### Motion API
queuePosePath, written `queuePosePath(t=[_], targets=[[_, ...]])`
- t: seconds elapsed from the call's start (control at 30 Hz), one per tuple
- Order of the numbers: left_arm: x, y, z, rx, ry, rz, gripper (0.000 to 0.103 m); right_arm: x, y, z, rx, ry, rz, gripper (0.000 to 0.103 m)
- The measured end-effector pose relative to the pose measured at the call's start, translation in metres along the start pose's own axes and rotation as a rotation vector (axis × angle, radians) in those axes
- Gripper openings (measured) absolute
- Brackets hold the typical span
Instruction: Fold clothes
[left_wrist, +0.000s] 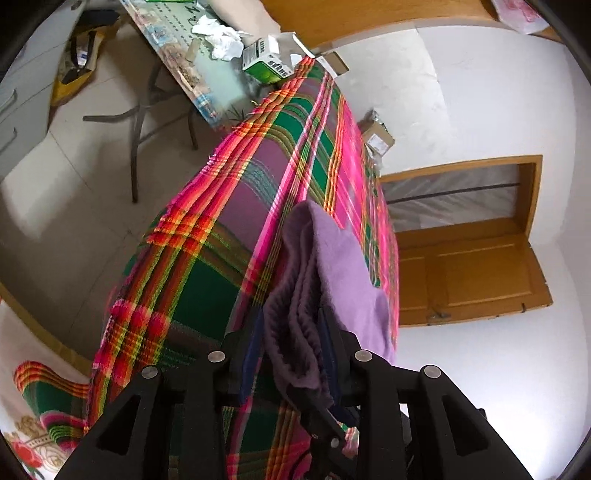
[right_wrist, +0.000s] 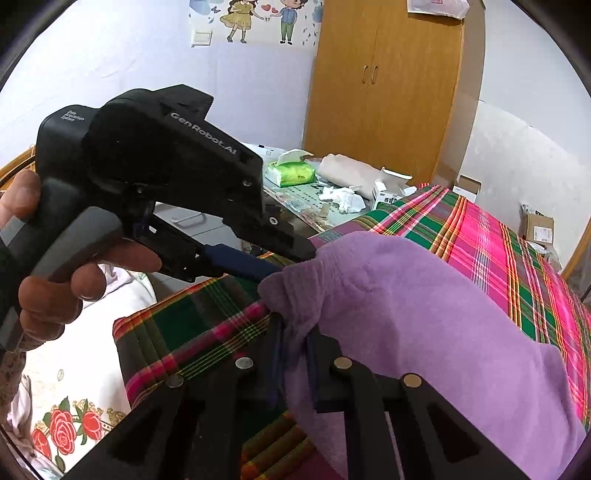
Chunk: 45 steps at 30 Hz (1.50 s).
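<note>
Purple fleece garment (right_wrist: 424, 314) hangs bunched over plaid woven blanket (right_wrist: 480, 236). Left gripper (left_wrist: 295, 332) and right gripper (right_wrist: 295, 343) each clamped tight on adjacent edge folds. Risk: thick bunched fleece slipping out unevenly, skewing the fold.

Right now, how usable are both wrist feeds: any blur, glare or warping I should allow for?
Left wrist view: strong fisheye bend, dark corners, plaid blanket slightly soft, white wall bright. Right wrist view: sharper, evenly lit, purple garment clear; the left gripper blocks much of the left side.
</note>
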<state>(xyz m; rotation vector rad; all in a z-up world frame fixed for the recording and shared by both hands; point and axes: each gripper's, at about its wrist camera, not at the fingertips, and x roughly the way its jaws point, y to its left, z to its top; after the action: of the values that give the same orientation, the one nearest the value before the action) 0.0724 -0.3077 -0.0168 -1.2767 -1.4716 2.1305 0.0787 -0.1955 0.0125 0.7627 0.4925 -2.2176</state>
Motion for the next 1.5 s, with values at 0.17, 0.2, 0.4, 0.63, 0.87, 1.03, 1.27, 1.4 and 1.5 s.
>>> queuePosePath(t=[0.17,0.2,0.4,0.63,0.87,1.03,1.27,1.4,1.5], targets=[[0.000,0.004,0.002,-0.046,0.001,-0.073,0.030,-0.004,0.000,-0.002,0.003,-0.007,0.007,0.012],[0.000,0.004,0.002,-0.057,-0.003,-0.087,0.030,-0.004,0.001,-0.003,0.001,-0.007,0.007,0.012],[0.006,0.003,0.004,-0.073,0.001,-0.056,0.030,-0.008,0.002,-0.003,-0.003,-0.017,0.009,0.012],[0.000,0.006,0.004,-0.098,-0.023,-0.068,0.030,-0.018,0.000,-0.005,-0.004,-0.056,0.020,0.012],[0.012,0.002,0.006,-0.089,0.015,-0.114,0.030,-0.019,0.004,-0.007,-0.022,-0.052,0.025,0.012],[0.010,0.003,0.008,-0.080,0.037,-0.090,0.031,-0.022,0.002,-0.007,-0.017,-0.067,0.028,0.012],[0.006,0.018,0.003,-0.146,0.030,-0.127,0.031,-0.027,0.001,-0.010,-0.007,-0.083,0.039,0.011],[0.008,0.023,0.001,-0.188,0.022,-0.173,0.030,-0.028,0.000,-0.010,-0.007,-0.089,0.042,0.011],[0.017,0.021,0.004,-0.189,0.047,-0.171,0.030,-0.029,0.004,-0.011,-0.013,-0.089,0.044,0.011]])
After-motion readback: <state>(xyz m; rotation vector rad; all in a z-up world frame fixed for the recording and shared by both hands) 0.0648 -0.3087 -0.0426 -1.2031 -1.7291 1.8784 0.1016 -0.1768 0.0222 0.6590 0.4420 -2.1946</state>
